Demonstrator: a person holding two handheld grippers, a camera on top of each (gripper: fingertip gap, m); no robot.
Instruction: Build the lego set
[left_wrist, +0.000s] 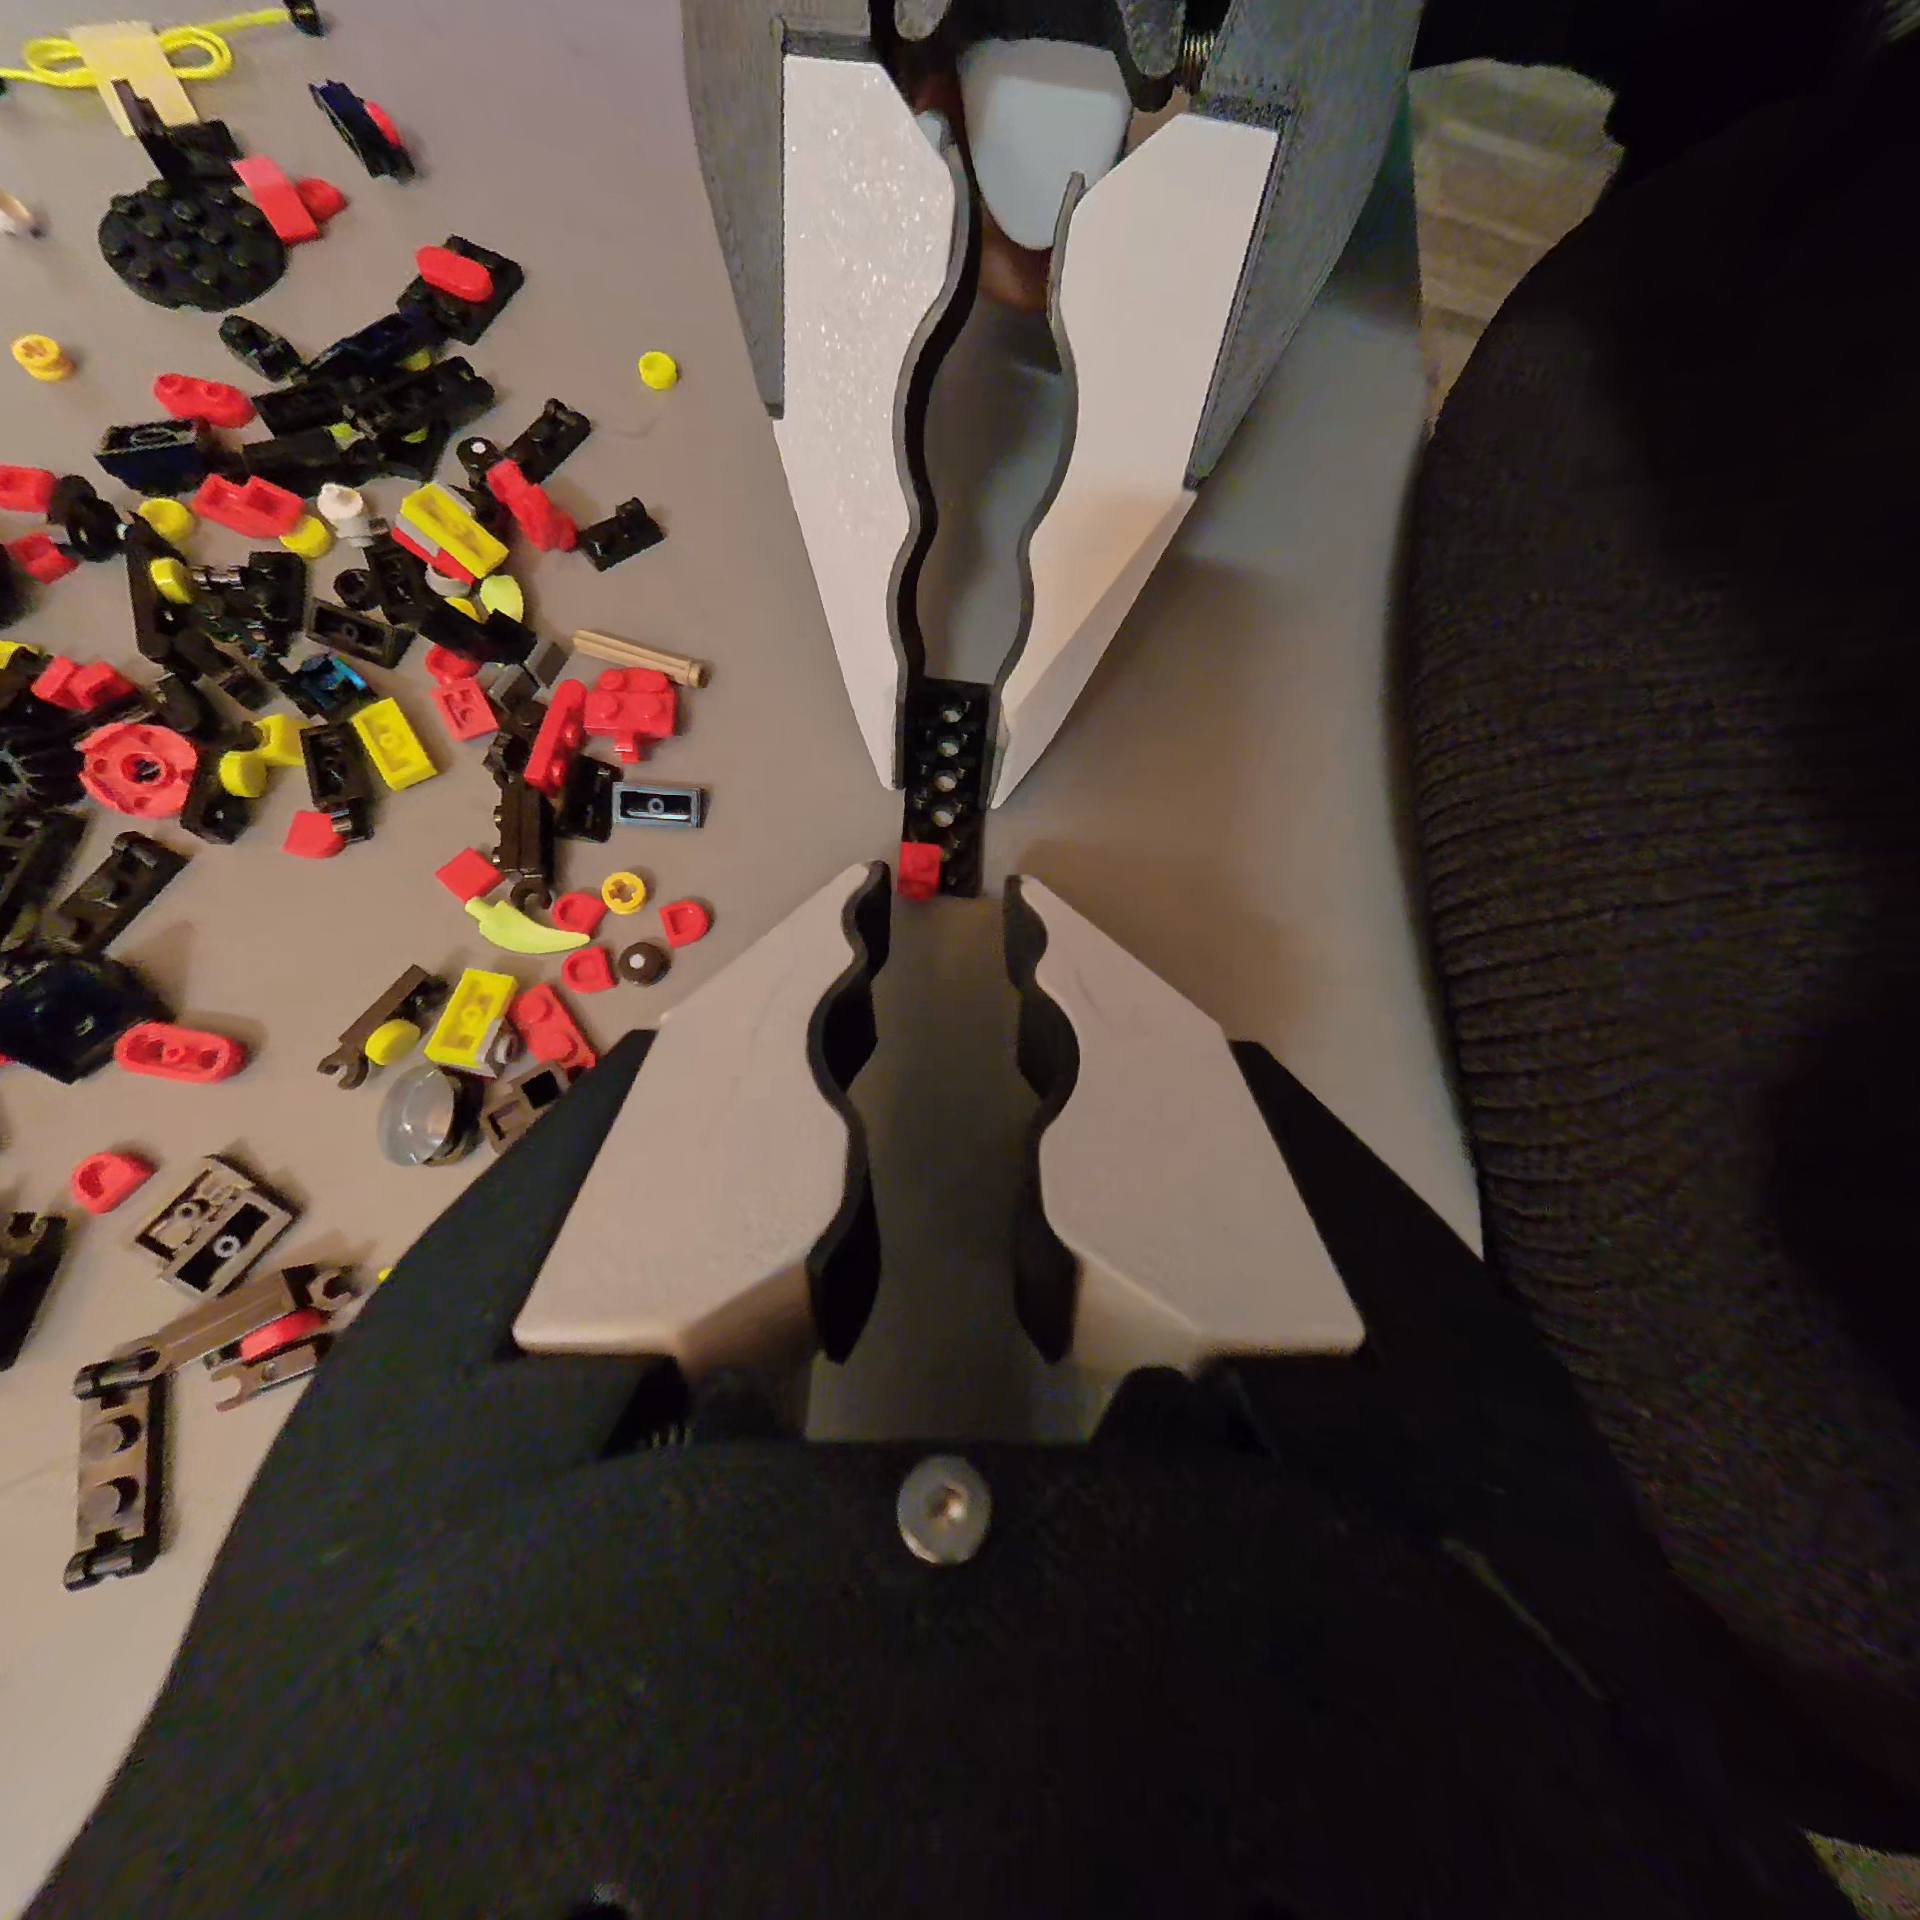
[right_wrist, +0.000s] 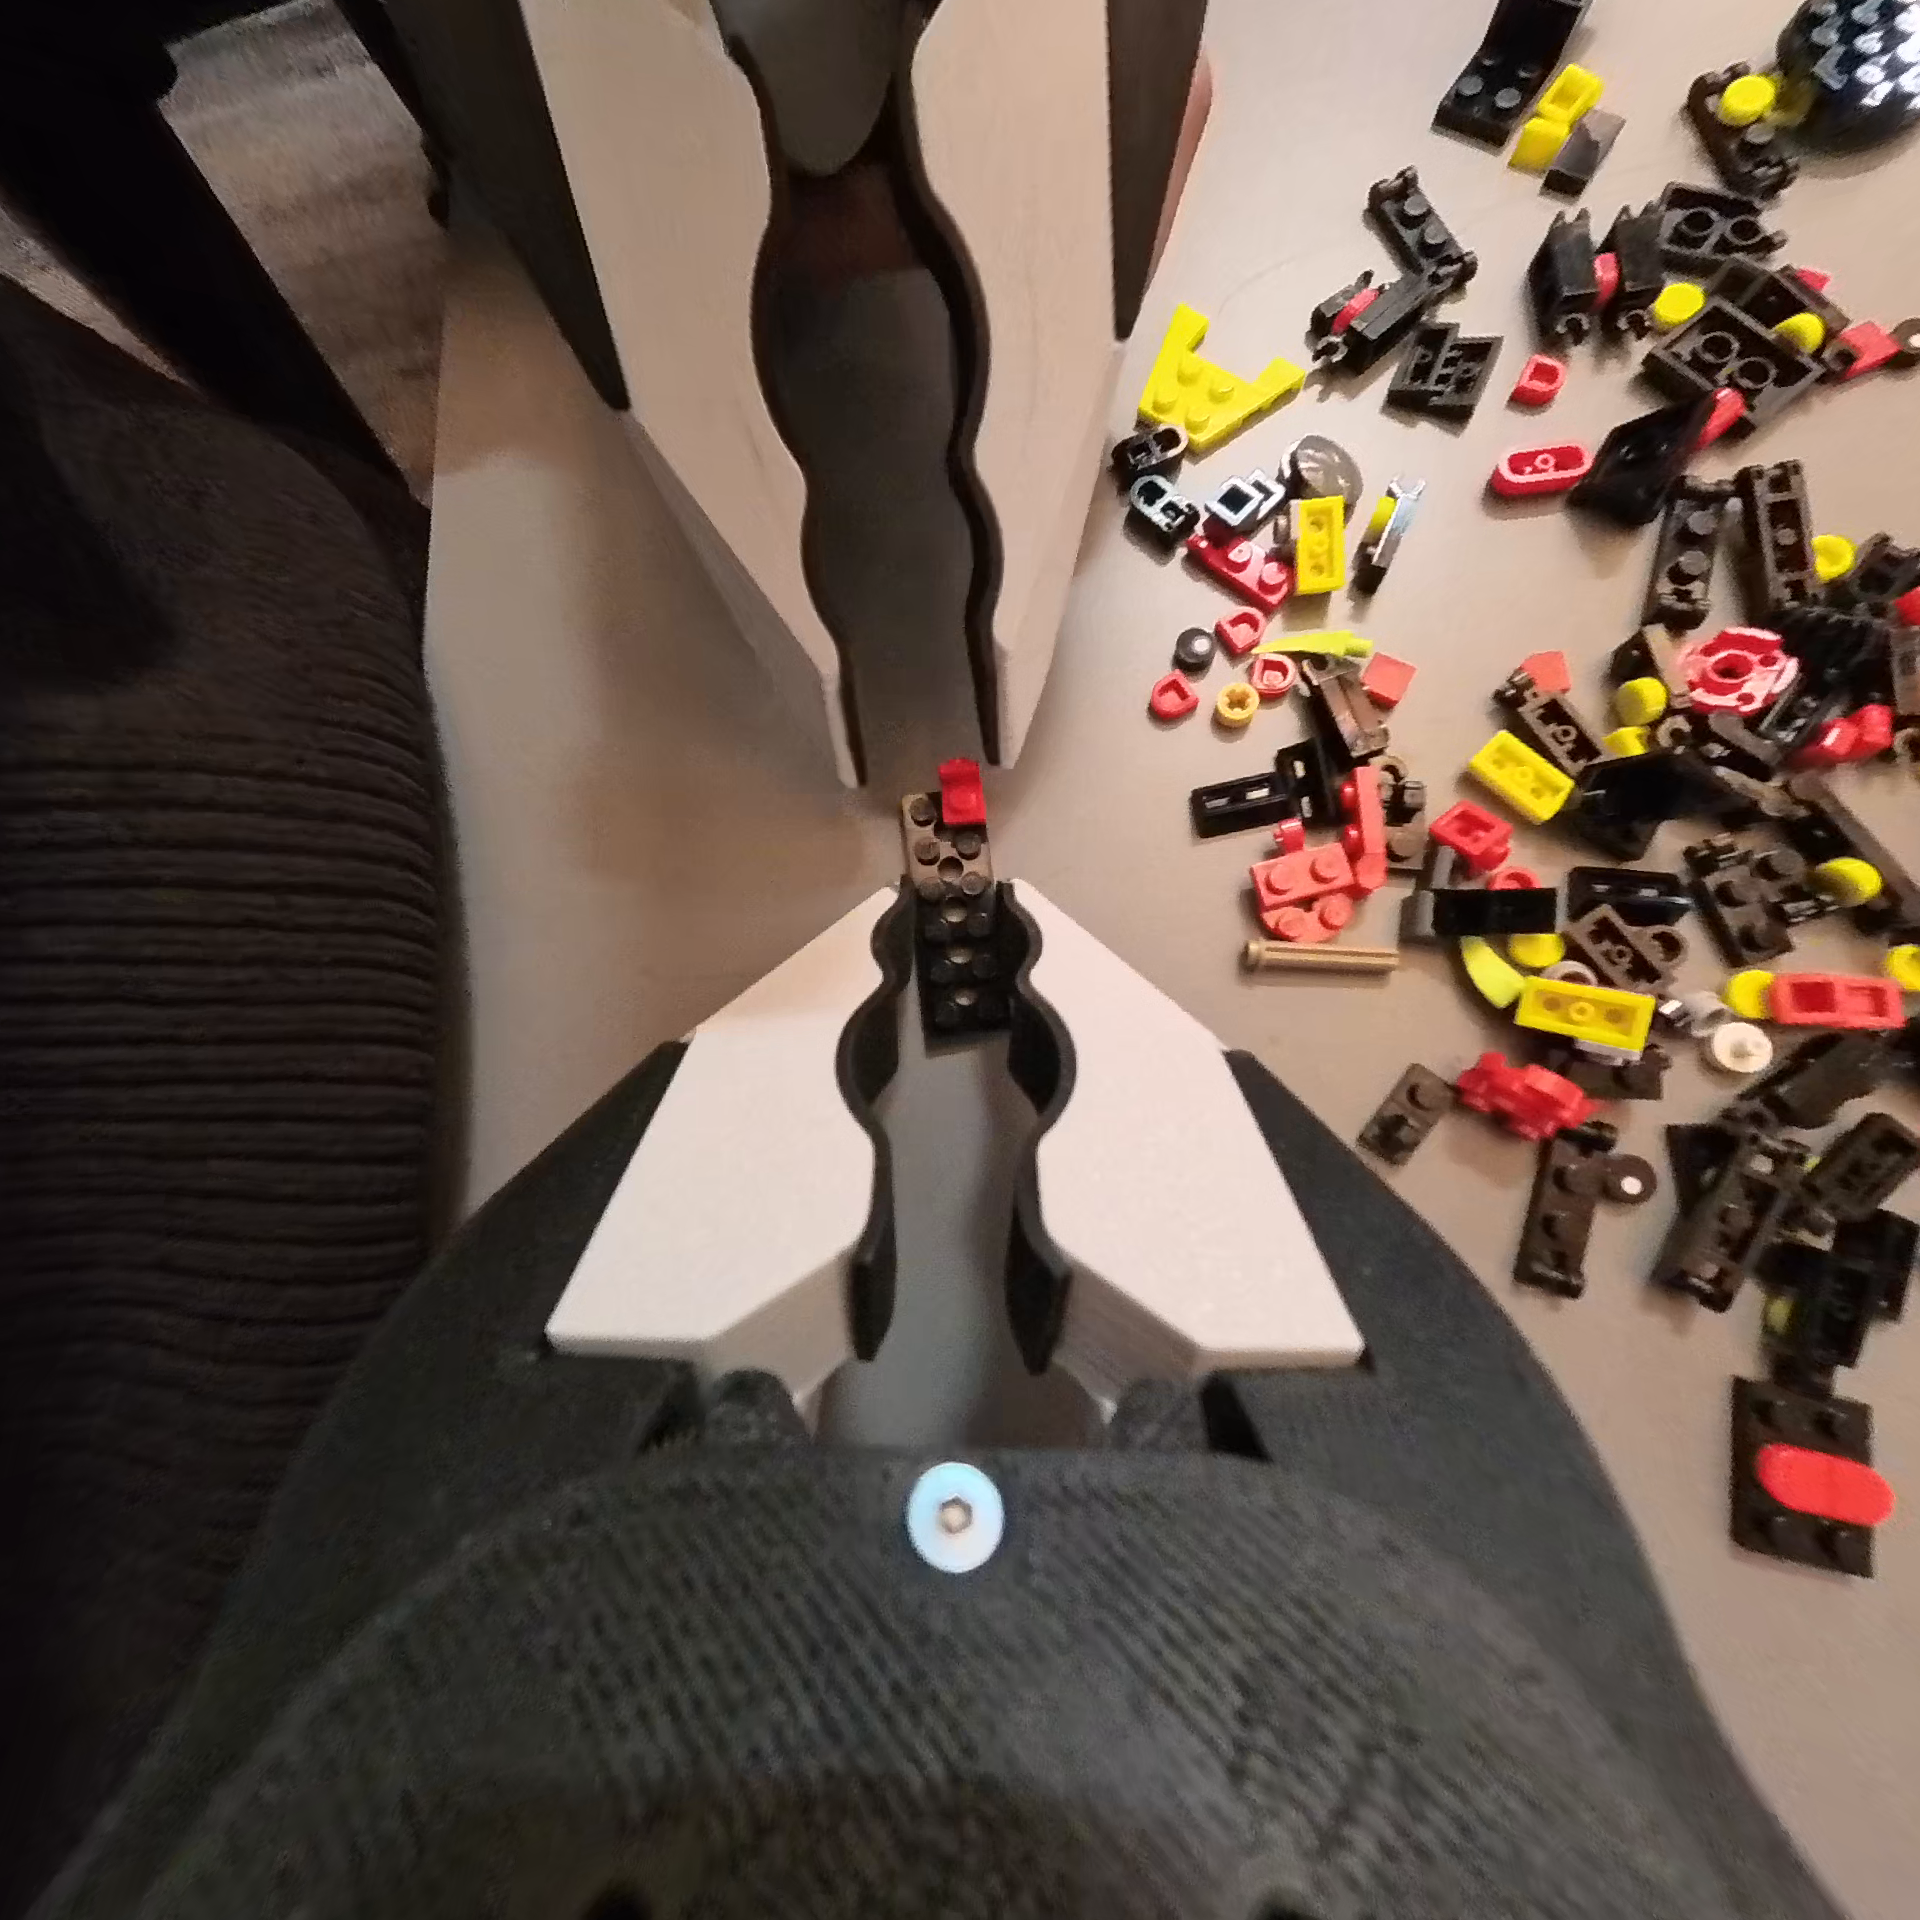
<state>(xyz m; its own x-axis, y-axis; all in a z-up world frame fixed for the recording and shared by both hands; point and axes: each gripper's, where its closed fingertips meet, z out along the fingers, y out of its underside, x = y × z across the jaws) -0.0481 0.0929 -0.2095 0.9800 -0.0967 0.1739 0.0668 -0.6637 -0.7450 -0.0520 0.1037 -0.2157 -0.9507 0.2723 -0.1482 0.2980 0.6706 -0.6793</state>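
My right claw (right_wrist: 951, 894) is clamped on a black plate (right_wrist: 961, 956), gripping its near half between the tips so the far half sticks out over the table (right_wrist: 644, 831). On that far end, at one corner, sits a small red piece (right_wrist: 961, 795). My left claw (left_wrist: 945, 883) faces it head-on, fingers parted by a narrow gap and holding nothing; its tips are just beside the plate's free end, and the red piece lies right by the inner edge of one finger (left_wrist: 831, 997). Whether that finger touches it, I cannot tell. The rest of the set is a loose pile (left_wrist: 343, 665) of black, red and yellow parts spread on the table to one side, well apart from both claws. I judge the build is at an early stage, with the red piece just being seated on the plate. Next, I think, the left claw must press the piece down or square it on its studs, while the right holds the plate rigid. The piece is small, so a skewed push could pop it off or twist the plate in my grip.
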